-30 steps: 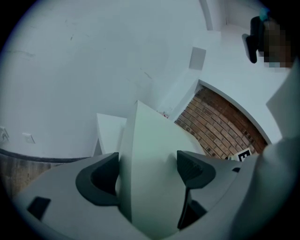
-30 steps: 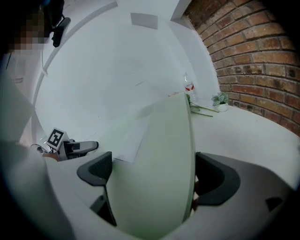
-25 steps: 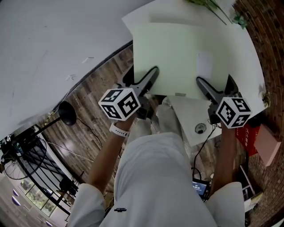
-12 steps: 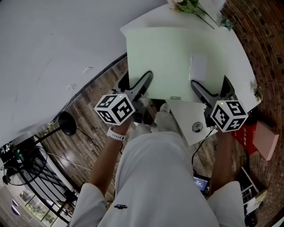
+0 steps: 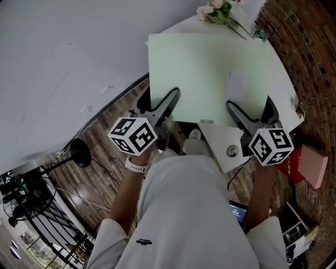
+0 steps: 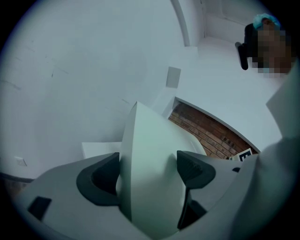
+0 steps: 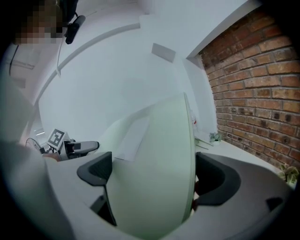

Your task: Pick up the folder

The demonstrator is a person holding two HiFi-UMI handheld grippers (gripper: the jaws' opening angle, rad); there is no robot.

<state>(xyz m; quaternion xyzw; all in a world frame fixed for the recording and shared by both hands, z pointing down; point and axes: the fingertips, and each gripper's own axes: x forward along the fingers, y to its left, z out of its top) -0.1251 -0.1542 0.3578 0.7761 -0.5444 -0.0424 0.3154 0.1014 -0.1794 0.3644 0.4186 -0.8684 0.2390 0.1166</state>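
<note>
Pale green folder [image 5: 210, 73] over white table [image 5: 287, 97], near edge clamped at left by left gripper [image 5: 169, 100], at right by right gripper [image 5: 251, 107], flowers [image 5: 215, 10] at far edge.

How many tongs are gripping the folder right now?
2. The left tongs clamp the near edge of the pale green folder by its left corner. The right tongs clamp the same edge near its right corner. Neither grip is hidden.

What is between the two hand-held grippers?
In the head view, the pale green folder stretches between the left hand-held gripper and the right hand-held gripper; both clamp its near edge.
</note>
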